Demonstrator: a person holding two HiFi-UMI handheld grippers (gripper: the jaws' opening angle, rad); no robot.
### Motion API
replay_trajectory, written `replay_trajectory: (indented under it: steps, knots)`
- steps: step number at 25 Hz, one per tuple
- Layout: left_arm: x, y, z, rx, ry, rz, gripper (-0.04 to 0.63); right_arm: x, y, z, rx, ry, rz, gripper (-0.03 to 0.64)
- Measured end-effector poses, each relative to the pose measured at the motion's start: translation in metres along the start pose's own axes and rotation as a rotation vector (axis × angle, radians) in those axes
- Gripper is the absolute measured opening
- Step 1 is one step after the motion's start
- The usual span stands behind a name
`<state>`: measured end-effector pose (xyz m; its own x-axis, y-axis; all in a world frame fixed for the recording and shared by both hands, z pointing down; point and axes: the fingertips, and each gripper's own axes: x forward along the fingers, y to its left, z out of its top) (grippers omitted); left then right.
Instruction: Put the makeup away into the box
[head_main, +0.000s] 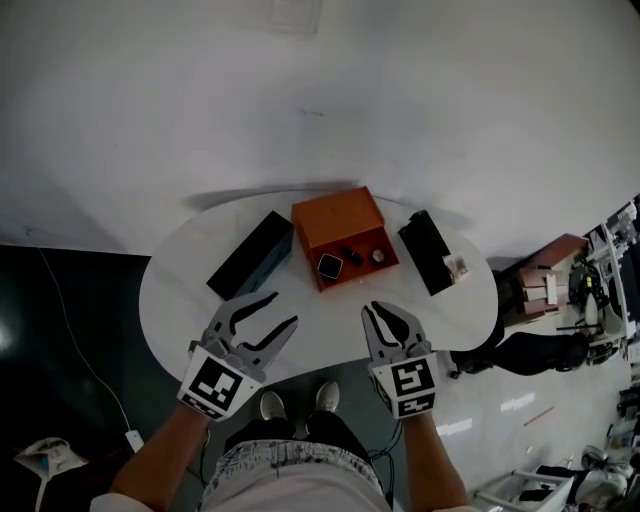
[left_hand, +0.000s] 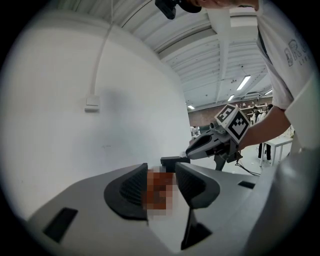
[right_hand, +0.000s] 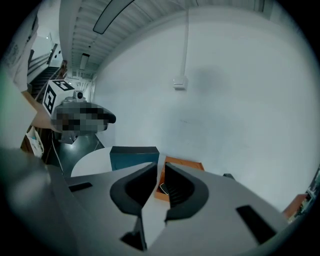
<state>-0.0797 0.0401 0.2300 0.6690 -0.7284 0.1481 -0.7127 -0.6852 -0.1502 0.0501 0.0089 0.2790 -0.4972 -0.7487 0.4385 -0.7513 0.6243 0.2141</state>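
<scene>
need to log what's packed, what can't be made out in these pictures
Small items in the orange box: head view, too small to identify.
Pale thing on the black box: head view, too small.
Orange box, left gripper view: under a mosaic patch.
Box's inside, right gripper view: mostly behind the right gripper's jaws.

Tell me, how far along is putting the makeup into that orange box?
Mostly done, it seems: a few small items already lie in the orange box. Nothing is in hand: the left gripper is open and the right gripper nearly closed, both empty. Possibly left: a small pale thing on the black case, too small to identify.
</scene>
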Motion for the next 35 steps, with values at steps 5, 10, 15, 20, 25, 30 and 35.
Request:
replay_trajectory:
  steps: [5,10,15,20,25,30,35]
  knots:
    - [-0.005,-0.021,0.014,0.002,-0.012,0.030,0.181,-0.030,-0.004,0.003,-0.002,-0.059,-0.001,0.041]
    - [-0.002,-0.044,0.025,-0.006,-0.022,0.080,0.168,-0.055,-0.013,-0.004,0.009,-0.095,0.033,0.032]
    - [0.005,-0.063,0.036,0.016,-0.024,0.127,0.134,-0.078,-0.025,-0.001,-0.013,-0.140,0.079,0.020]
    - [0.014,-0.071,0.050,0.027,-0.035,0.171,0.088,-0.090,-0.040,0.012,-0.017,-0.225,0.094,0.009]
    - [0.024,-0.076,0.061,0.043,-0.052,0.186,0.063,-0.094,-0.050,0.016,-0.009,-0.257,0.105,0.008]
    - [0.027,-0.073,0.067,0.038,-0.070,0.200,0.049,-0.094,-0.054,0.015,0.002,-0.270,0.110,0.007]
    - [0.028,-0.072,0.068,0.040,-0.076,0.198,0.038,-0.094,-0.054,0.015,0.018,-0.273,0.113,0.006]
